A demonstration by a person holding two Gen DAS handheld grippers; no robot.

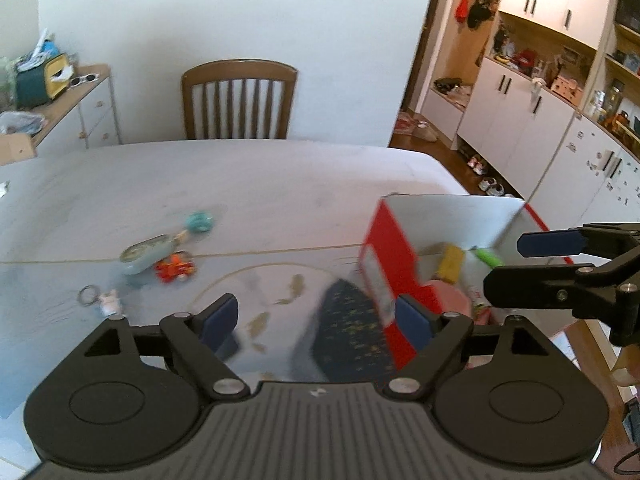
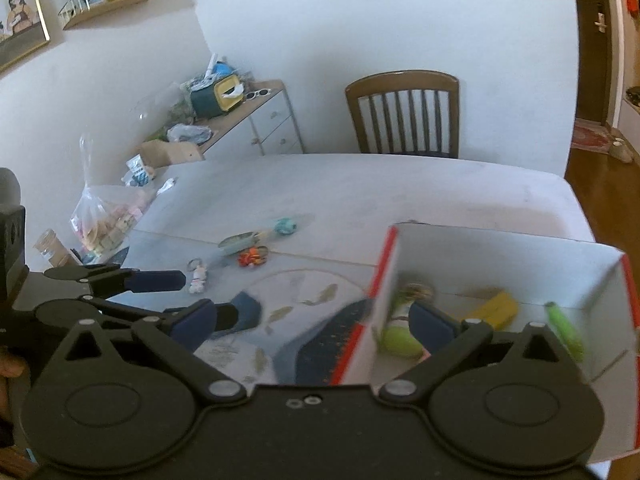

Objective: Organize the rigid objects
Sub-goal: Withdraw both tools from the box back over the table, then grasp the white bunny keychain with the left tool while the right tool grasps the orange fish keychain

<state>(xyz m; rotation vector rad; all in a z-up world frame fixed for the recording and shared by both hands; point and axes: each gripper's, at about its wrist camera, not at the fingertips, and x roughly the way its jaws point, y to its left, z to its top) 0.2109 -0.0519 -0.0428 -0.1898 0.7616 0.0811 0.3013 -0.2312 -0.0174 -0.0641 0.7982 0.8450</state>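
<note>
A red and white box (image 1: 384, 256) stands open on the right of the table. In it lie a yellow toy (image 1: 450, 262), a green pen (image 1: 488, 257) and a pink item (image 1: 448, 296). My left gripper (image 1: 316, 320) is open and holds nothing, its right finger close before the box's red wall. The right gripper (image 2: 312, 326) is open and holds nothing, straddling the near left wall of the box (image 2: 500, 248). To the left lie a teal oval tin (image 1: 146, 254), an orange toy car (image 1: 176, 268), a teal round toy (image 1: 200, 222) and a keyring figure (image 1: 108, 300).
A dark blue patterned thing (image 1: 348, 328) lies beside the box on a fish-print mat (image 1: 296, 284). A wooden chair (image 1: 240, 100) stands at the far table edge. A plastic bag of blocks (image 2: 108, 224) and a jar (image 2: 50, 246) sit at the table's left. Cabinets (image 1: 520, 120) stand at the right.
</note>
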